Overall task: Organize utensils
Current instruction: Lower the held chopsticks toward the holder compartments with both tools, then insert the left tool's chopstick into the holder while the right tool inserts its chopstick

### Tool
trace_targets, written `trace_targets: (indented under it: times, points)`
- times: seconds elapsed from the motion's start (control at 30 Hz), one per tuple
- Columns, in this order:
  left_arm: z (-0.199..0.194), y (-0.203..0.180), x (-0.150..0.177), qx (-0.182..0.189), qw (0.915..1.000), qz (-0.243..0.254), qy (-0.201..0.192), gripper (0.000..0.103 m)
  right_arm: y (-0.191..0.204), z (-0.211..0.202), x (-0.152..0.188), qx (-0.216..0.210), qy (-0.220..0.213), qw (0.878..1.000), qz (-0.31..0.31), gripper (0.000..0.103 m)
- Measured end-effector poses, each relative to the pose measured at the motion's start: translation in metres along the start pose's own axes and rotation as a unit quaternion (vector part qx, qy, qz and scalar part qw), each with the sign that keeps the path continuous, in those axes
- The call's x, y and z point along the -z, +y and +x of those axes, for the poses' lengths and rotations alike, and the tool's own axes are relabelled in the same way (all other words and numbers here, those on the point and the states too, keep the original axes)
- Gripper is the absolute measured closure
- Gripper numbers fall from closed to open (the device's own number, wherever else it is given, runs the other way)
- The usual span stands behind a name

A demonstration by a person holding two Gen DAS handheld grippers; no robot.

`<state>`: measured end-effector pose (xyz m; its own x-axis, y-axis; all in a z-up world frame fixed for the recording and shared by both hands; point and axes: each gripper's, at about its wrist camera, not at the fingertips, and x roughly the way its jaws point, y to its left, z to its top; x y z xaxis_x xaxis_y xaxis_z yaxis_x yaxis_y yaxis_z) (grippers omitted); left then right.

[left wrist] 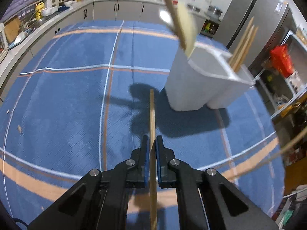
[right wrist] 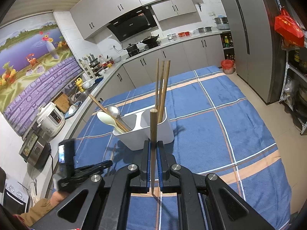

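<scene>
Two chopsticks are in play, one per gripper. R gripper (right wrist: 153, 147) is clamped on a dark brown chopstick (right wrist: 153, 134), held upright w/ its blunt end up, just in front of the white holder (right wrist: 165, 134). L gripper (left wrist: 152, 143) is clamped on a lighter chopstick (left wrist: 152, 118) pointing fwd over the cloth, near the holder (left wrist: 191, 88) but apart from it.

Holder has 2 compartments and stands on the blue plaid cloth (right wrist: 220, 118). Right compartment: three chopsticks (right wrist: 162, 88) standing nearly upright. Left compartment: metal spoon (right wrist: 113, 110), pale spoon (right wrist: 105, 119) and one more chopstick (right wrist: 107, 112), all leaning out to the left (the spoons blur badly in the left wrist view).

Beyond the cloth: grey cabinets (right wrist: 172, 55), stove w/ pots (right wrist: 142, 45), steel fridge (right wrist: 247, 34), red bag (right wrist: 287, 28) hanging at right. Rice cooker (right wrist: 50, 119) sits on the counter at left.
</scene>
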<state>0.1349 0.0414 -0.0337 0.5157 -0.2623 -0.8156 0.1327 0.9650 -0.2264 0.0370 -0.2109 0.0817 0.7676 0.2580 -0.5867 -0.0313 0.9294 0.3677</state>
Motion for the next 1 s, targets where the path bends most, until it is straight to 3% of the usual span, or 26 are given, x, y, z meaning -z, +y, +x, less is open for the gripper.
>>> trace_targets:
  times: [0.47,0.8,1.0]
  points:
    - [-0.114,-0.023,0.003,0.044,0.9898,-0.002,-0.136,0.097,0.029,-0.024,0.003,-0.003,-0.024,0.998,-0.05,0.097]
    - [-0.166,-0.052,-0.05,0.068,0.9712,0.013,-0.228,0.097,0.044,-0.044,-0.027,-0.006,-0.059,0.996,-0.074,0.097]
    - [-0.165,-0.079,-0.094,0.055,0.9601,0.03,-0.272,0.097,0.049,-0.044,-0.063,0.0,-0.092,0.993,-0.078,0.096]
